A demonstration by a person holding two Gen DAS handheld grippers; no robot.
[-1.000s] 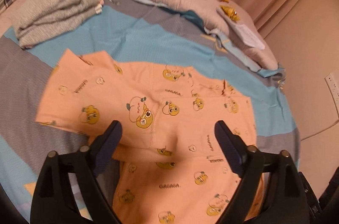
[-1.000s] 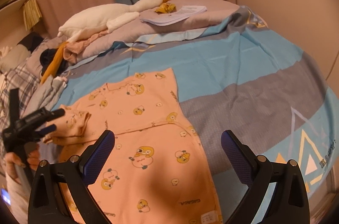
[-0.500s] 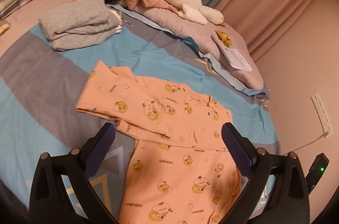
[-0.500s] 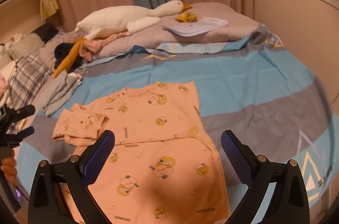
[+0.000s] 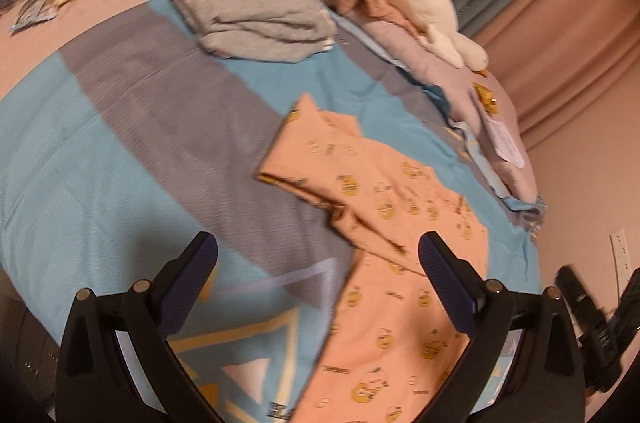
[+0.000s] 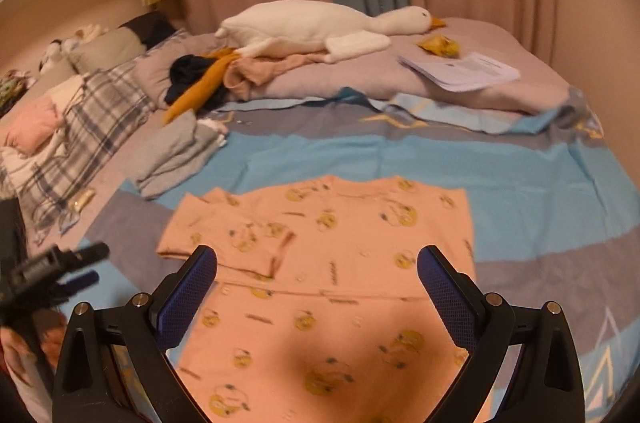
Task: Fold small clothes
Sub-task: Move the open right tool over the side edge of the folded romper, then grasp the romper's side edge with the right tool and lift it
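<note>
A small peach garment [image 6: 332, 263] printed with yellow chicks lies flat on the blue and grey bedsheet [image 6: 540, 183]. Its left sleeve [image 6: 228, 235] is folded inward over the chest. In the left wrist view the same garment [image 5: 384, 223] runs from the middle to the lower right. My left gripper [image 5: 318, 255] hangs open above the sheet at the garment's left edge, holding nothing. It also shows at the far left of the right wrist view as the left gripper [image 6: 76, 267]. My right gripper [image 6: 316, 269] is open above the garment's middle, empty.
A folded grey garment [image 6: 172, 151] lies beyond the peach one on the left. A white goose plush [image 6: 320, 27], dark and mustard clothes [image 6: 200, 79] and papers [image 6: 460, 71] rest on the lilac duvet at the back. Plaid bedding [image 6: 80, 127] lies left. Curtains and a wall close the right.
Both grippers drew back from the garment. The left one swung left, off the cloth to over the bare sheet, and the garment now sits farther away in both views.
</note>
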